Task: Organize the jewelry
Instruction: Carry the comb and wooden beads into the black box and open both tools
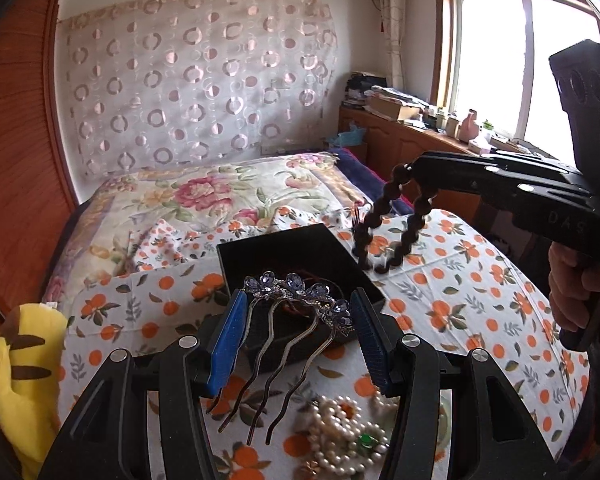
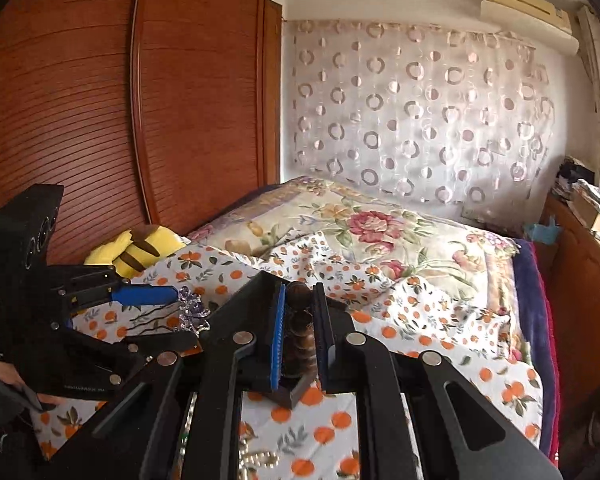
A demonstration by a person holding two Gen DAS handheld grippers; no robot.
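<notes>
My left gripper (image 1: 296, 304) is shut on a hair comb (image 1: 296, 292) with purple crystal flowers and wavy metal prongs, held just above the near edge of an open black box (image 1: 288, 252) on the bed. My right gripper (image 2: 300, 300) is shut on a dark brown beaded bracelet (image 2: 298, 332); in the left wrist view the bracelet (image 1: 384, 224) hangs in a loop from the right gripper (image 1: 416, 168) to the right of the box. The comb and left gripper also show in the right wrist view (image 2: 192, 308). A pile of pearl jewelry (image 1: 340, 436) lies below my left gripper.
An orange-print cloth (image 1: 460, 288) covers the near bed, with a floral quilt (image 1: 204, 196) behind. A yellow plush toy (image 1: 24, 380) lies at the left. A wooden wardrobe (image 2: 100, 100) is at left and a cluttered wooden cabinet (image 1: 412, 132) under the window.
</notes>
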